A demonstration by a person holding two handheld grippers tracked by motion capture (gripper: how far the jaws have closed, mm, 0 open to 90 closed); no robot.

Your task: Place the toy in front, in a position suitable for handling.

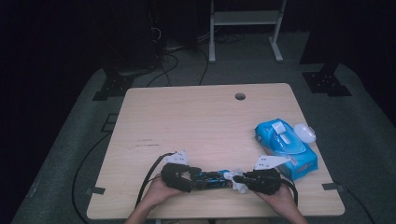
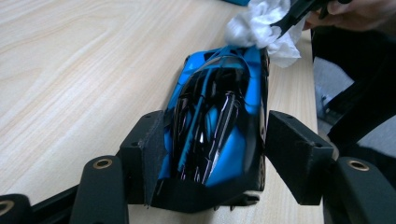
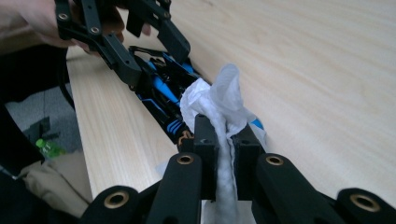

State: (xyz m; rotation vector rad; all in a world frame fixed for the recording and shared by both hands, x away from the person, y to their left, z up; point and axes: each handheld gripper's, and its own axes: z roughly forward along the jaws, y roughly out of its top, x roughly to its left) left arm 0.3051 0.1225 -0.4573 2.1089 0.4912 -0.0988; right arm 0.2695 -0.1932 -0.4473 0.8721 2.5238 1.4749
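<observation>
At table's near edge (image 1: 140, 205), high view: toy car (image 1: 212, 179) between left gripper (image 1: 180, 177) and right gripper (image 1: 240, 179), wipe pack (image 1: 285, 144) nearby.
Left gripper view: jaws apart, flanking car (image 2: 215, 126), pads seemingly not pressing.
Right gripper view: jaws clamped on wipe (image 3: 219, 107), touching car's end (image 3: 163, 93).
Step, judged: wiping car. Next: re-grip, then rub along body.

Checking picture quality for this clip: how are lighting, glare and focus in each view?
High view: dim, dark surroundings, soft detail on the toy car. Left gripper view: bright, sharp, glare streaks on the car's glossy roof. Right gripper view: well lit, white wipe slightly soft.
</observation>
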